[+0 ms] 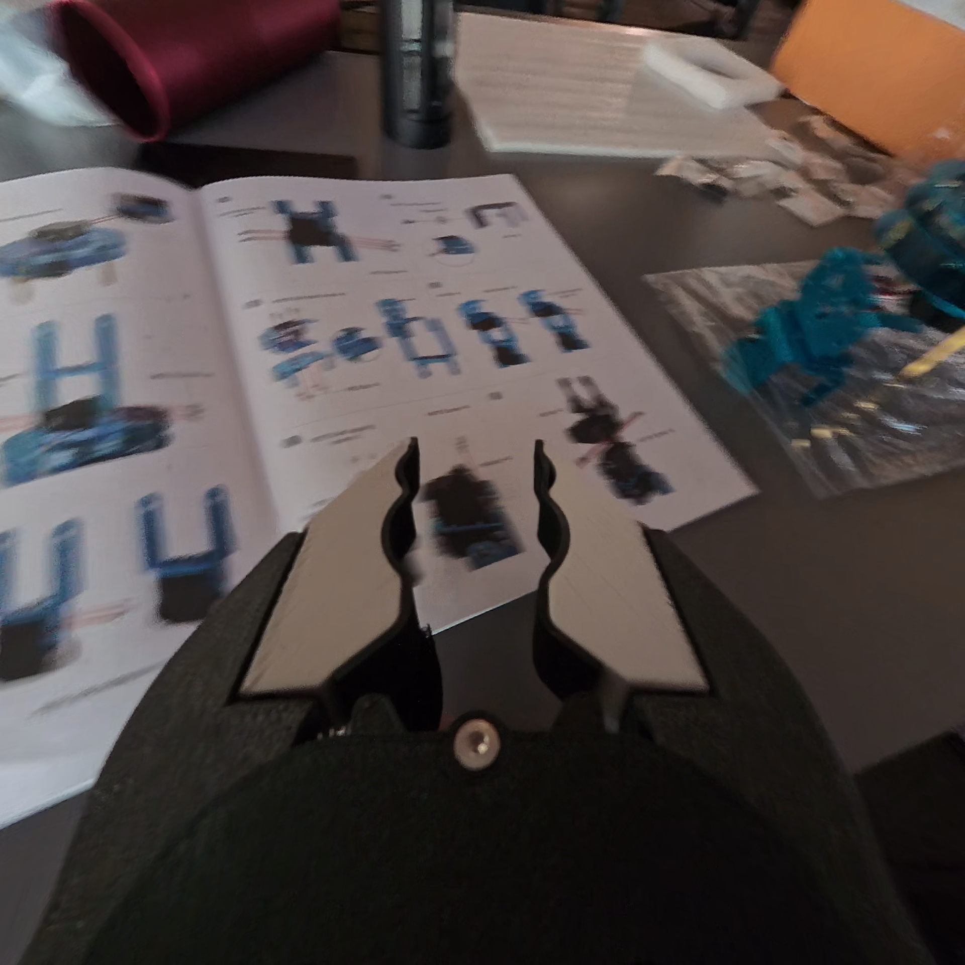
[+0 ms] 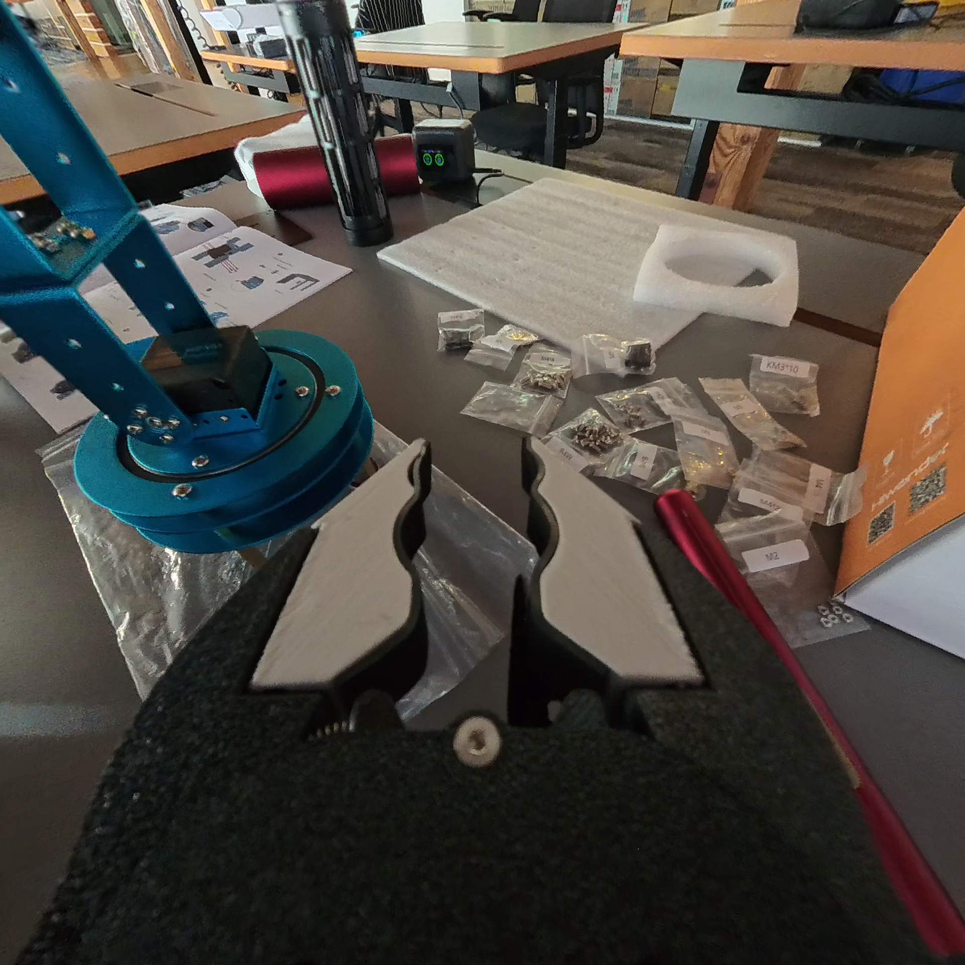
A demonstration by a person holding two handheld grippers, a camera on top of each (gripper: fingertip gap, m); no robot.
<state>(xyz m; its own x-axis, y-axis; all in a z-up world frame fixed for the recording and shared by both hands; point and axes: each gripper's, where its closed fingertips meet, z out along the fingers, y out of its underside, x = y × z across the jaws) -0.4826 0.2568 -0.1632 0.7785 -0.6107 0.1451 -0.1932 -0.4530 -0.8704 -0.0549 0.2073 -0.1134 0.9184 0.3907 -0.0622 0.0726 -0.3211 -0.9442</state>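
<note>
My left gripper hangs released over the open manual — nothing between its fingers. My right gripper is released too, empty above a plastic bag, with the blue arm's base just to its left and a red rod to its right.

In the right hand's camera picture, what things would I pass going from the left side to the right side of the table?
Blue metal arm on its round base → black tube standing up → white foam ring → little bags of screws → orange box.
</note>
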